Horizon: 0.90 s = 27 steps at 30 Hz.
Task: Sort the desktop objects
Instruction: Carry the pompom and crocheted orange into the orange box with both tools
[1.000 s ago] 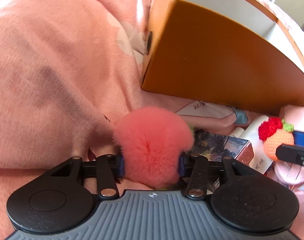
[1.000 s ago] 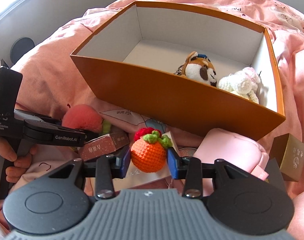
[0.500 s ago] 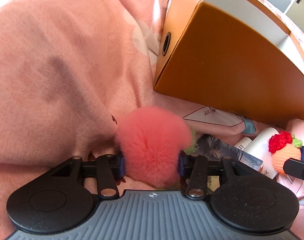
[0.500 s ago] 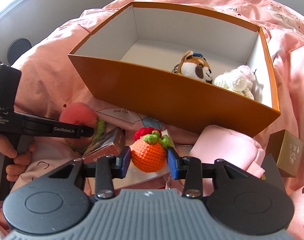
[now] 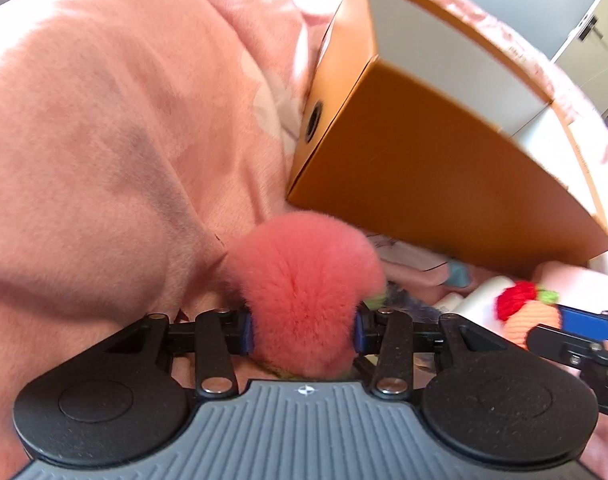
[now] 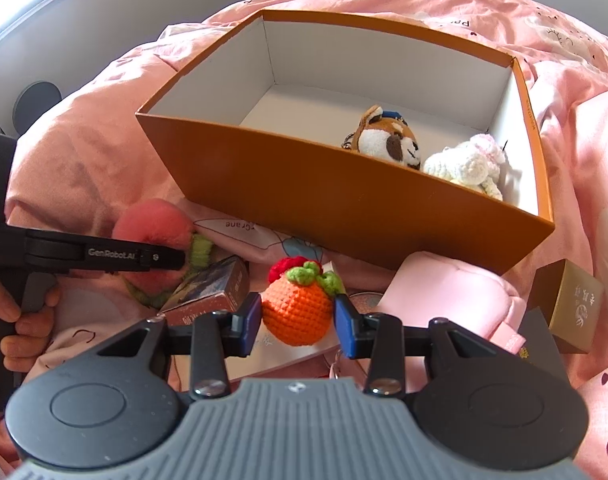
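Note:
My left gripper (image 5: 302,330) is shut on a fluffy pink peach plush (image 5: 300,280), held just left of the orange box (image 5: 443,168). The peach plush (image 6: 152,226) also shows in the right wrist view, with a green leaf. My right gripper (image 6: 298,318) is shut on a crocheted orange fruit (image 6: 296,308) with a red and green top, in front of the orange box (image 6: 343,200). The box is open and holds a tiger plush (image 6: 387,142) and a white crocheted toy (image 6: 467,166).
Everything lies on a pink blanket (image 6: 563,60). In front of the box are a small printed carton (image 6: 212,292), a pink pouch (image 6: 451,296), a gold box (image 6: 571,306), a dark card (image 6: 539,340) and a white card (image 6: 280,356).
Both grippers have risen and moved closer to the orange box, each still holding its toy. The box looms larger in both views.

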{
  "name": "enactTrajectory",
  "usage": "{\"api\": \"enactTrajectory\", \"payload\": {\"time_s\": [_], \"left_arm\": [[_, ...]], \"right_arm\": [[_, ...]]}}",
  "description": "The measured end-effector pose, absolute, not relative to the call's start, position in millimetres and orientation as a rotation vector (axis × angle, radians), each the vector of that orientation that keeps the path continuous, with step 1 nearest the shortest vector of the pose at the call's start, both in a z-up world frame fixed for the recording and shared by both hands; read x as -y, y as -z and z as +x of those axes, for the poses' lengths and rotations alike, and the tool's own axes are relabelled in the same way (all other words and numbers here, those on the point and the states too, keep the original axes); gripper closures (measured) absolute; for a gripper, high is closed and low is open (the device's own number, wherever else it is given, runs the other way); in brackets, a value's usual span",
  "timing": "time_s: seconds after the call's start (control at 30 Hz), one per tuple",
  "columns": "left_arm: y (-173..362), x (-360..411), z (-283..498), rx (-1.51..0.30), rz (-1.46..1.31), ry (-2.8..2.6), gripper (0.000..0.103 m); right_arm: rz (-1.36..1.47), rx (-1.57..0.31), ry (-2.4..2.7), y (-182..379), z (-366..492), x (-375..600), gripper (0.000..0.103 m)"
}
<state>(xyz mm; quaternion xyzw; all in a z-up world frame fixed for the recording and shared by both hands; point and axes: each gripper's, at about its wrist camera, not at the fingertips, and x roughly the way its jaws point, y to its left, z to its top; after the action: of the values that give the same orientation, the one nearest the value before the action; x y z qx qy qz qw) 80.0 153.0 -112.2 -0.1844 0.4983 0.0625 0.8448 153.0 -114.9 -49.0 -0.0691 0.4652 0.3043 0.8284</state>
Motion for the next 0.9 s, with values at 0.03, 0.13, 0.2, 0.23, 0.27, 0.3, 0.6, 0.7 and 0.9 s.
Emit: {"api": "enactTrajectory", "payload": {"time_s": [0.03, 0.13, 0.2, 0.23, 0.27, 0.3, 0.6, 0.7, 0.9], "left_arm": [[108, -154, 77, -1.038, -0.393, -0.123, 0.054], [94, -144, 67, -1.005, -0.400, -0.105, 0.054], [88, -134, 55, -0.979, -0.402, -0.099, 0.054], [82, -121, 56, -0.965, -0.400, -0.094, 0.054], [76, -119, 54, -0.948, -0.397, -0.087, 0.054], [70, -119, 53, -0.931, -0.395, -0.079, 0.054], [4, -99, 83, -0.818, -0.361, 0.026, 0.054], [-21, -95, 87, -0.775, -0.350, 0.080, 0.054], [-53, -88, 123, -0.687, -0.344, 0.145, 0.054]], "right_arm": [[-0.141, -0.981, -0.646, 47, 153, 116, 0.061], [-0.121, -0.973, -0.655, 43, 154, 119, 0.061], [-0.105, -0.969, -0.663, 40, 154, 121, 0.061], [-0.100, -0.964, -0.667, 39, 154, 121, 0.061], [-0.096, -0.958, -0.672, 37, 154, 121, 0.061], [-0.095, -0.952, -0.676, 35, 153, 122, 0.061], [-0.026, -0.874, -0.732, -2, 159, 131, 0.061], [-0.010, -0.812, -0.741, -22, 165, 137, 0.061], [0.019, -0.698, -0.696, -53, 193, 145, 0.061]]}}
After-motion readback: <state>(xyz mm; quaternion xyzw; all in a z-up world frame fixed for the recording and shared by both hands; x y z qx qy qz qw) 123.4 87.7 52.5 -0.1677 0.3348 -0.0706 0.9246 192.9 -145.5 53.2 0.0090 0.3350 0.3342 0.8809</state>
